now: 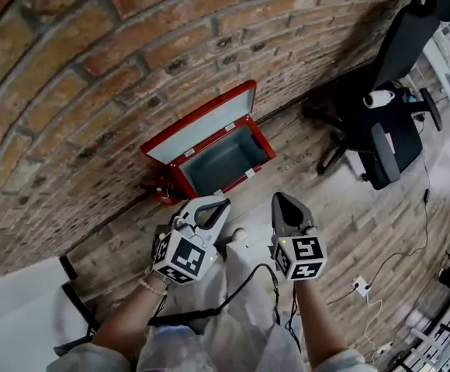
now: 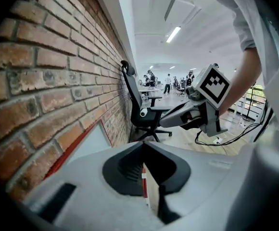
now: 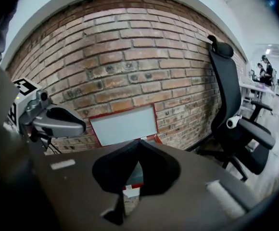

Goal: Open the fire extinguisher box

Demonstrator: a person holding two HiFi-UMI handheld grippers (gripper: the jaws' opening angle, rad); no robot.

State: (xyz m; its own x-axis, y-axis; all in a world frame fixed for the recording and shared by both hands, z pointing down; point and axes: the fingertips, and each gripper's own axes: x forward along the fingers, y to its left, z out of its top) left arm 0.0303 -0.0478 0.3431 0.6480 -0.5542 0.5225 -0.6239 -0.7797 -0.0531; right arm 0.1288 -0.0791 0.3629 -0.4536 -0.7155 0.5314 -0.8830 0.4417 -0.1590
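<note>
The red fire extinguisher box [image 1: 261, 139] stands on the wooden floor against the brick wall. Its lid [image 1: 198, 129] is swung up and leans on the bricks, and the grey inside shows empty. Both grippers hang well above the floor, short of the box and apart from it. My left gripper [image 1: 217, 201] has its jaws together with nothing between them. My right gripper [image 1: 281, 198] is shut and empty too. The right gripper view shows the raised lid [image 3: 124, 124] past my right gripper [image 3: 138, 142], with the left gripper [image 3: 79, 126] beside it. In the left gripper view the lid [image 2: 89, 143] lies beyond my left gripper [image 2: 142, 143].
A black office chair [image 1: 388, 122] stands right of the box by the wall. A small red object [image 1: 161, 192] lies at the box's left corner. A white plug and cable [image 1: 359, 285] lie on the floor at the right. People stand far off in the office [image 2: 168, 83].
</note>
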